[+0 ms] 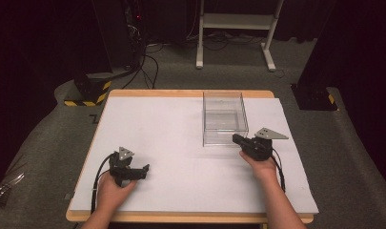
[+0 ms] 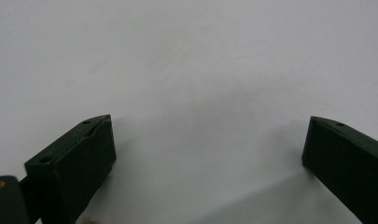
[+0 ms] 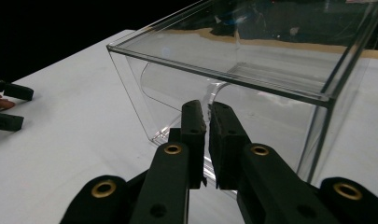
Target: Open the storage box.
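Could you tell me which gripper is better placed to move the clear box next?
Right. The right gripper is shut at the clear box's near wall; the left gripper sits open on the white table, well apart.

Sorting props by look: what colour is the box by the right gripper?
Colourless, see-through plastic box; the right gripper view shows it best.

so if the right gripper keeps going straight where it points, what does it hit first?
Likely the near wall of the clear plastic box; the right gripper, jaws shut, points straight at it, very close or perhaps already touching.
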Motion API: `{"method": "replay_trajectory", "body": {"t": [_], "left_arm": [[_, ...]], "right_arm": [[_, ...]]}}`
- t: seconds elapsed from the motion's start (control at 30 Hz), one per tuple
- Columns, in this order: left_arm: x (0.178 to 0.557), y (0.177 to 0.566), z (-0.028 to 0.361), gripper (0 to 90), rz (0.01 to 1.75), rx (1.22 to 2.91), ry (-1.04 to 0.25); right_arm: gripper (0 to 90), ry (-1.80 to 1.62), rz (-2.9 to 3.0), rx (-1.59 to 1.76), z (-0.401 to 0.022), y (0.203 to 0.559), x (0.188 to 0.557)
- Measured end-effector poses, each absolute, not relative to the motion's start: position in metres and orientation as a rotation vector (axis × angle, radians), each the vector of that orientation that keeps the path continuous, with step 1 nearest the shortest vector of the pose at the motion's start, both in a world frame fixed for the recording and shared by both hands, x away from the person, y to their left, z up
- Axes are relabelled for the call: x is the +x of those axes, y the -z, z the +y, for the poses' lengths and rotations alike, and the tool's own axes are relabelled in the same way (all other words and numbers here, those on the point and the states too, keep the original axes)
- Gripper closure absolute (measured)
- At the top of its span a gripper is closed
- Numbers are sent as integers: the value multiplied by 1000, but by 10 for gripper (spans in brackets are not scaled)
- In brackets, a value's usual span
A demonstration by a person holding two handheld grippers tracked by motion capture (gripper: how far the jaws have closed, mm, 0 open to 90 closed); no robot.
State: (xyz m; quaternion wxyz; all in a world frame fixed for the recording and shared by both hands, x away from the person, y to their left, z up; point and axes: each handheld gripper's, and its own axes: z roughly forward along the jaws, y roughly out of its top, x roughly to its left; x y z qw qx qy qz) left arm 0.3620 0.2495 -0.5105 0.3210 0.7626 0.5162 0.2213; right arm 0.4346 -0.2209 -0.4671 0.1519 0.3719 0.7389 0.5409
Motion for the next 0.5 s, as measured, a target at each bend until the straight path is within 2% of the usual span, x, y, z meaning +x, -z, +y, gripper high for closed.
{"method": "replay_trajectory", "body": {"t": [0.07, 0.23, 0.3, 0.5], "left_arm": [[362, 510, 249, 29, 1356, 2003, -582], [362, 510, 249, 29, 1356, 2003, -582], [362, 510, 249, 29, 1356, 2003, -582], [362, 511, 249, 29, 1358, 2001, -580]], "right_arm": [[842, -1559, 2121, 1072, -223, 467, 435], [691, -1609, 2152, 1071, -221, 466, 440], [662, -1608, 2174, 1084, -218, 466, 443], [653, -1620, 2207, 1073, -211, 468, 449]]}}
